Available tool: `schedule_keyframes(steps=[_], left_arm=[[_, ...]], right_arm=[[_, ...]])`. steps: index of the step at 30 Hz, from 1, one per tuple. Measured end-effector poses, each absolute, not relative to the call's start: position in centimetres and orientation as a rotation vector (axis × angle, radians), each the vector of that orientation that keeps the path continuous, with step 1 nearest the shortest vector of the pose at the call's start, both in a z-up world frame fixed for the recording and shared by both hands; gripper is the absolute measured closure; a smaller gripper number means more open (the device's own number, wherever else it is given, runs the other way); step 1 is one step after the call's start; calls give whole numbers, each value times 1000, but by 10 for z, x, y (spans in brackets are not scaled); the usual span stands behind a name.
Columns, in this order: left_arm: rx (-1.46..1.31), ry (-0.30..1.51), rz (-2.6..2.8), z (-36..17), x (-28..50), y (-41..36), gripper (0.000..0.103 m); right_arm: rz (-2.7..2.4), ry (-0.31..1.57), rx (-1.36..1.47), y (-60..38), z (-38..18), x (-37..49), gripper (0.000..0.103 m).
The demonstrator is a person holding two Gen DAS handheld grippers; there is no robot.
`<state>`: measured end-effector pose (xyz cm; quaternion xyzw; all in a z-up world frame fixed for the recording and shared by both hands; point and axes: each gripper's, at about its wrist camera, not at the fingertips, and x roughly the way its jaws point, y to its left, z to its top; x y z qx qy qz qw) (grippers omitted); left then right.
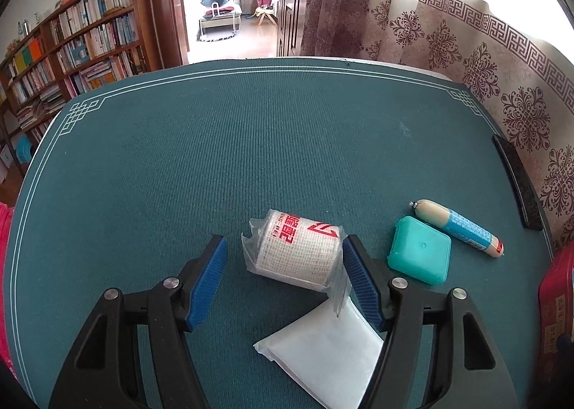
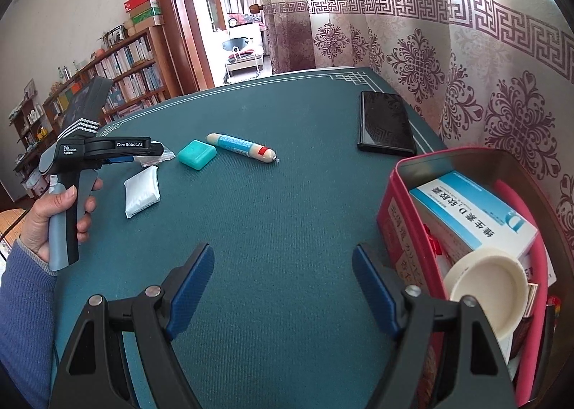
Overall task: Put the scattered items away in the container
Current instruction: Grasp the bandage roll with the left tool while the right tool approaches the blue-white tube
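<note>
**Grabbing the bandage roll the right way**

Closing in with the left gripper (image 1: 285,260), jaws spread wide around the wrapped bandage roll (image 1: 296,251), not yet squeezing. Lies near the middle of the table (image 1: 251,143), just above the white packet (image 1: 323,358). Best to drop lower, center the roll, then squeeze softly on the roll, not on the loose plastic. Right gripper (image 2: 283,283) spread too, holding nothing, beside the red tin (image 2: 389,219) at the table's right edge.
</note>
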<state>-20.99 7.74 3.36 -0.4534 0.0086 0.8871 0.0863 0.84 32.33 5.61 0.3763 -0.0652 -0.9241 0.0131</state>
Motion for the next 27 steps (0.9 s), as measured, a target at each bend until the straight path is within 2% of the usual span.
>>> schedule_keyframes(steps=[11, 13, 18, 27], left_arm=[[-1275, 100, 2673, 25, -210, 81, 35], [-1273, 98, 2691, 25, -210, 79, 49], [-1276, -57, 2658, 28, -212, 62, 56], [-1238, -147, 2614, 34, -207, 54, 57]], right_arm=[[-2828, -123, 1174, 302, 56, -27, 21], [-2819, -112, 1178, 298, 55, -39, 21], [-2821, -28, 1174, 287, 52, -75, 21], [-2814, 159, 1260, 275, 32, -145, 21]])
